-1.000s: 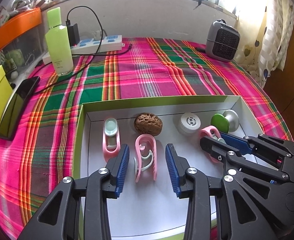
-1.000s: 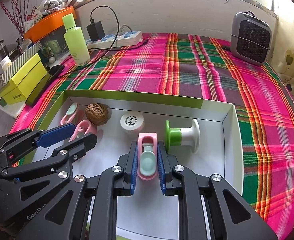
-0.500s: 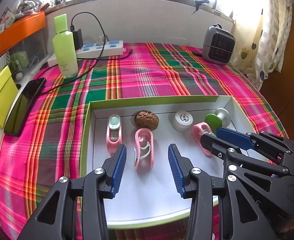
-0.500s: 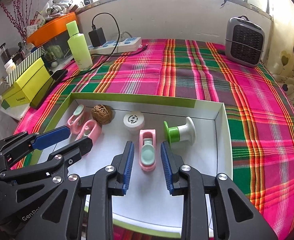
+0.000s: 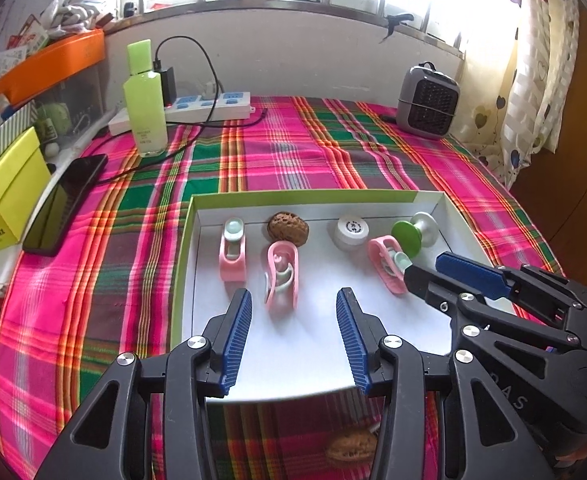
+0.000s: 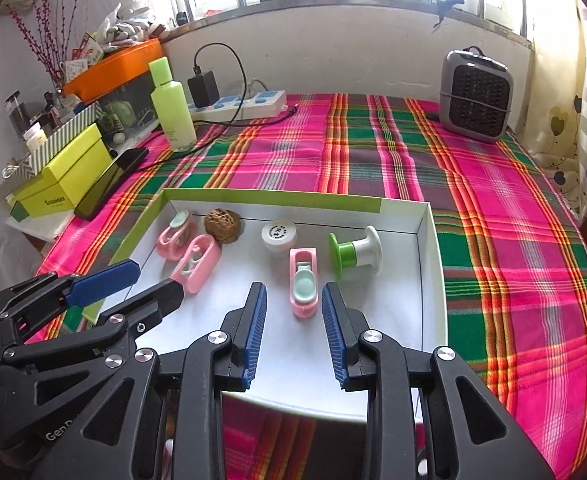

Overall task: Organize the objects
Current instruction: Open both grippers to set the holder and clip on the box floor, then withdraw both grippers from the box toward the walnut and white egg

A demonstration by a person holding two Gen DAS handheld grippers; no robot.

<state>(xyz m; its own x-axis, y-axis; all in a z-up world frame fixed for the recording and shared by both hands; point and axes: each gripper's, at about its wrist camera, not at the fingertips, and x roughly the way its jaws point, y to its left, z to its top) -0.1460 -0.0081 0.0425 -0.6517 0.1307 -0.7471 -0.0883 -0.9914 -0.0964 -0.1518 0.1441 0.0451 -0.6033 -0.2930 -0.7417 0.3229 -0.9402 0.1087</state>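
Observation:
A white tray with a green rim (image 5: 305, 197) (image 6: 269, 195) lies on the plaid cloth. It holds three pink clips, a walnut (image 5: 288, 229) (image 6: 222, 226), a white round cap (image 5: 352, 233) (image 6: 279, 235) and a green-and-white knob (image 5: 413, 233) (image 6: 355, 254). My left gripper (image 5: 293, 293) (image 6: 155, 278) hangs open above the tray's near part, just behind the middle pink clip (image 5: 281, 276) (image 6: 197, 262). My right gripper (image 6: 292, 286) (image 5: 429, 266) is open too; the right-hand pink clip (image 6: 304, 282) (image 5: 385, 266) lies flat, its near end between the pads, untouched. The third clip (image 5: 232, 250) (image 6: 173, 236) lies far left.
A second walnut (image 5: 351, 446) lies on the cloth before the tray. A green bottle (image 5: 144, 100), power strip (image 5: 209, 106), dark phone (image 5: 63, 204) and yellow box (image 5: 5, 200) stand left. A small grey heater (image 5: 427, 100) sits at the back right.
The right gripper opened and let go of the pink clip, which now lies in the tray. Both grippers drew back and up from the tray; the left jaws widened a little.

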